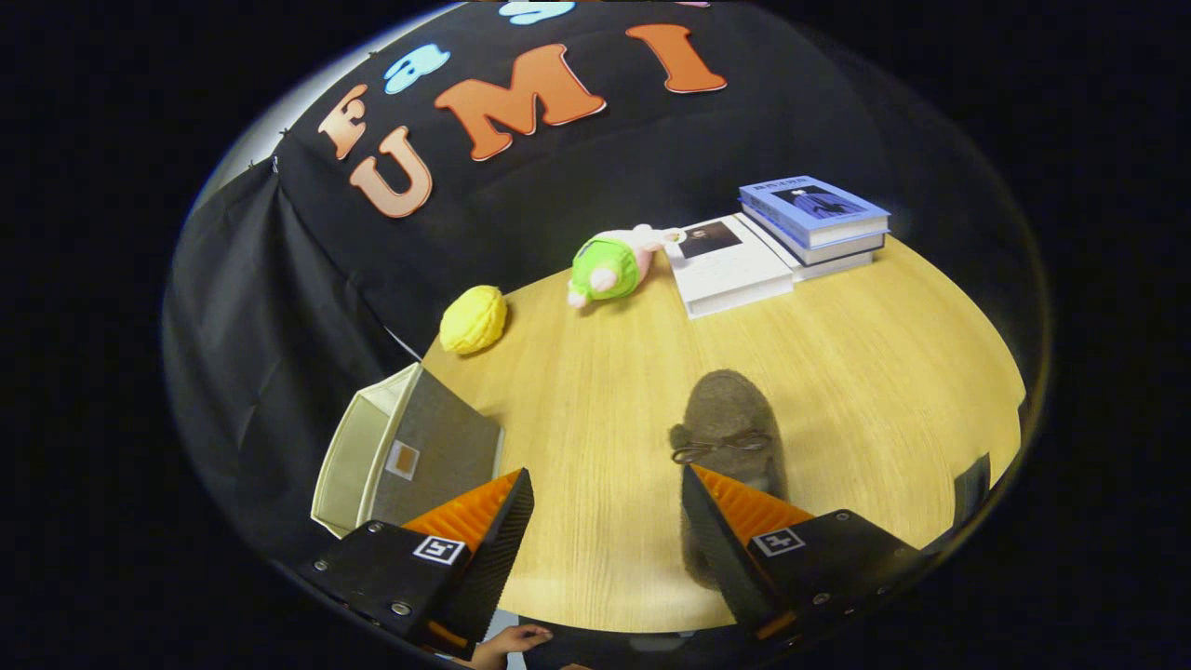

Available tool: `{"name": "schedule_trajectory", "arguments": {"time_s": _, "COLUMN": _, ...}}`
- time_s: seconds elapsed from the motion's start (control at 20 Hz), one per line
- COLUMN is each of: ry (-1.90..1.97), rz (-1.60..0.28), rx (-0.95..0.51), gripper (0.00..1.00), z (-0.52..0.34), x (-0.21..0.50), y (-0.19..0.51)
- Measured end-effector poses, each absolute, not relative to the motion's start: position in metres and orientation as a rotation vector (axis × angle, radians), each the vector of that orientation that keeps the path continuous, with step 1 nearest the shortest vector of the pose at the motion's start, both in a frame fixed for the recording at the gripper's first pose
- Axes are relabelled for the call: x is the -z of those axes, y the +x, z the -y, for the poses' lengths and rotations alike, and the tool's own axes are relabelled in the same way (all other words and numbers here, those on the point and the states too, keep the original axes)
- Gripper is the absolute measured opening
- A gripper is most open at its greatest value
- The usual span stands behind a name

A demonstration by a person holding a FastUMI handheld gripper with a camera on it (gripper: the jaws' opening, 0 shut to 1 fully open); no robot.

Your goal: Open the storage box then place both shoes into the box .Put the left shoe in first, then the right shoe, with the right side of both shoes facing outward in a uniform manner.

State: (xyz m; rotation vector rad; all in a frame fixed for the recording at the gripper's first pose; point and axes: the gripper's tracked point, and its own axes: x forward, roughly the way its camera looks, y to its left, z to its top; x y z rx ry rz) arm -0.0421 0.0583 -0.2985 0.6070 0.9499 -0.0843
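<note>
Still risky: gripper [607, 502] spread wide, gripped nothing; shoe [729, 430] sat off-centre beside right finger; could nudge shoe aside, missing box [358, 447].

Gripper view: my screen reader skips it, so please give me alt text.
The open gripper hovers over a wooden table, a brown furry shoe by one finger. A storage box lies beside the other; a yellow toy, green plush and books lie beyond.
</note>
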Motion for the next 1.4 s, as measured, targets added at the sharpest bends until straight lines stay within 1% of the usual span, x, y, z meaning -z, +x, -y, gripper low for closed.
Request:
{"name": "schedule_trajectory", "arguments": {"time_s": 0.2, "ry": 0.560, "rz": -0.953, "rx": 0.124, "gripper": 0.96, "z": -0.030, "x": 0.310, "y": -0.060}}
{"name": "schedule_trajectory", "arguments": {"time_s": 0.35, "ry": 0.573, "rz": -1.004, "rx": 0.148, "gripper": 0.96, "z": -0.019, "x": 0.333, "y": -0.070}}
{"name": "schedule_trajectory", "arguments": {"time_s": 0.5, "ry": 0.565, "rz": -1.064, "rx": 0.190, "gripper": 0.90, "z": -0.011, "x": 0.361, "y": -0.081}}
{"name": "schedule_trajectory", "arguments": {"time_s": 0.65, "ry": 0.567, "rz": -1.101, "rx": 0.228, "gripper": 0.86, "z": -0.006, "x": 0.386, "y": -0.083}}
{"name": "schedule_trajectory", "arguments": {"time_s": 0.75, "ry": 0.559, "rz": -1.115, "rx": 0.248, "gripper": 0.78, "z": -0.004, "x": 0.399, "y": -0.081}}
{"name": "schedule_trajectory", "arguments": {"time_s": 0.8, "ry": 0.550, "rz": -1.123, "rx": 0.258, "gripper": 0.71, "z": -0.002, "x": 0.405, "y": -0.082}}
{"name": "schedule_trajectory", "arguments": {"time_s": 0.85, "ry": 0.543, "rz": -1.132, "rx": 0.263, "gripper": 0.67, "z": -0.003, "x": 0.412, "y": -0.080}}
{"name": "schedule_trajectory", "arguments": {"time_s": 0.9, "ry": 0.550, "rz": -1.138, "rx": 0.266, "gripper": 0.58, "z": -0.005, "x": 0.414, "y": -0.081}}
{"name": "schedule_trajectory", "arguments": {"time_s": 0.95, "ry": 0.546, "rz": -1.132, "rx": 0.280, "gripper": 0.54, "z": -0.003, "x": 0.417, "y": -0.079}}
{"name": "schedule_trajectory", "arguments": {"time_s": 1.15, "ry": 0.569, "rz": -1.105, "rx": 0.333, "gripper": 0.30, "z": 0.006, "x": 0.423, "y": -0.079}}
{"name": "schedule_trajectory", "arguments": {"time_s": 1.2, "ry": 0.580, "rz": -1.101, "rx": 0.343, "gripper": 0.19, "z": 0.007, "x": 0.423, "y": -0.079}}
{"name": "schedule_trajectory", "arguments": {"time_s": 1.25, "ry": 0.592, "rz": -1.098, "rx": 0.350, "gripper": 0.14, "z": 0.008, "x": 0.423, "y": -0.079}}
{"name": "schedule_trajectory", "arguments": {"time_s": 1.3, "ry": 0.602, "rz": -1.099, "rx": 0.357, "gripper": 0.08, "z": 0.009, "x": 0.423, "y": -0.080}}
{"name": "schedule_trajectory", "arguments": {"time_s": 1.4, "ry": 0.593, "rz": -1.108, "rx": 0.370, "gripper": 0.05, "z": 0.011, "x": 0.419, "y": -0.080}}
